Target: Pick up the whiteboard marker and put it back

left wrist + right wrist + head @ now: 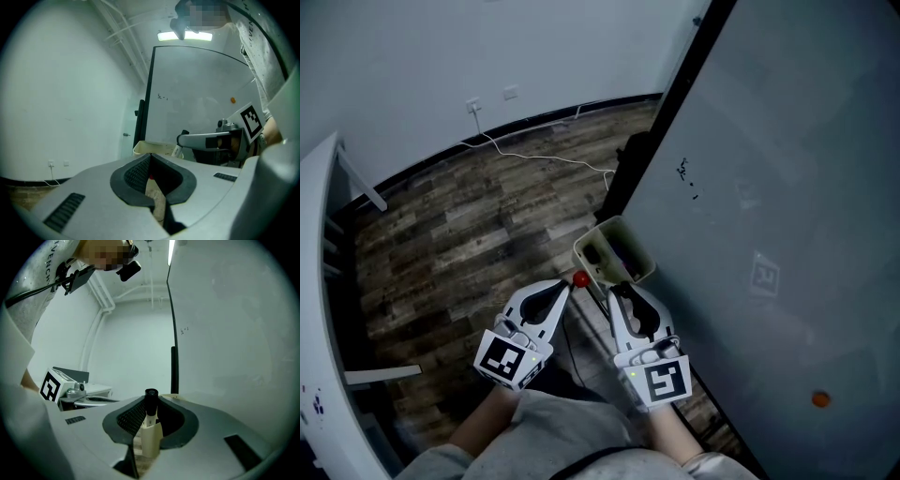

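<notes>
Only up close — marker (150,412) clenched in right tongs (149,401) — overhead, red bit (580,278) in clenched left tongs (569,284).

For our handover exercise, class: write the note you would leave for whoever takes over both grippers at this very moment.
Left gripper: jaws together, parked just left of the tray. A small red thing shows at its tips; I cannot tell whether it is pinched.
Right gripper: shut on the marker, black cap poking out past the jaws, held at the beige tray beside the whiteboard.
Done: marker picked up and brought to the tray.
Left: probably lower it into the tray, open the right jaws and back away.
</notes>
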Demonstrator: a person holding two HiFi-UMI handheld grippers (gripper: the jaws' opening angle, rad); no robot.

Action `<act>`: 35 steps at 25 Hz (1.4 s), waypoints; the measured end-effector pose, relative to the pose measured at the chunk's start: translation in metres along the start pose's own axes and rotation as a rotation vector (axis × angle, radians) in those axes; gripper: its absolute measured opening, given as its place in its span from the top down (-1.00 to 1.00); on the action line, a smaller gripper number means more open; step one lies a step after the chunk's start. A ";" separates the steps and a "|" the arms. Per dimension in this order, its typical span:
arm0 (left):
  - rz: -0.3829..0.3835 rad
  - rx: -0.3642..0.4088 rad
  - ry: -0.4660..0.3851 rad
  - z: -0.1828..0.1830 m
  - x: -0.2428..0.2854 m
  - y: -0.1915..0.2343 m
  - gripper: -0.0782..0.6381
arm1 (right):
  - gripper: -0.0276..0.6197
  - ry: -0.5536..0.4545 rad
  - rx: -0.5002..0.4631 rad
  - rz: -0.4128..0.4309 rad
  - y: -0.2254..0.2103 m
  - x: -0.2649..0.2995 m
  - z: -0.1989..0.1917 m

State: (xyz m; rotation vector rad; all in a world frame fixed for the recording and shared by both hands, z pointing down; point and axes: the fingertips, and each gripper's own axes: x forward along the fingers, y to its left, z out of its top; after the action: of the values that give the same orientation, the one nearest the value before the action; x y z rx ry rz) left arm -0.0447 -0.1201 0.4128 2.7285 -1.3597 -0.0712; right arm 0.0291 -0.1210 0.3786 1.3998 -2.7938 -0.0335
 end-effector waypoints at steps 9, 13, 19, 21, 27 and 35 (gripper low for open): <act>-0.035 -0.022 0.010 0.008 0.018 0.011 0.74 | 0.66 0.008 0.030 -0.023 -0.012 0.011 0.007; -0.063 -0.025 0.019 0.006 0.026 0.011 0.74 | 0.66 0.009 0.034 -0.031 -0.016 0.014 0.008; -0.080 -0.025 0.029 0.008 0.032 0.012 0.74 | 0.66 0.006 0.041 -0.031 -0.020 0.017 0.014; -0.081 -0.024 0.024 0.010 0.033 0.013 0.74 | 0.66 0.004 0.042 -0.029 -0.021 0.018 0.016; -0.085 -0.025 0.017 0.014 0.035 0.015 0.74 | 0.66 -0.007 0.036 -0.019 -0.020 0.023 0.022; -0.101 -0.029 0.022 0.014 0.036 0.016 0.74 | 0.66 -0.012 0.040 -0.013 -0.020 0.025 0.030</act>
State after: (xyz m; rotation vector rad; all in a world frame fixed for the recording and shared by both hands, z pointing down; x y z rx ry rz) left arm -0.0369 -0.1597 0.4007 2.7636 -1.2059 -0.0678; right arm 0.0291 -0.1523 0.3487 1.4315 -2.8104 0.0139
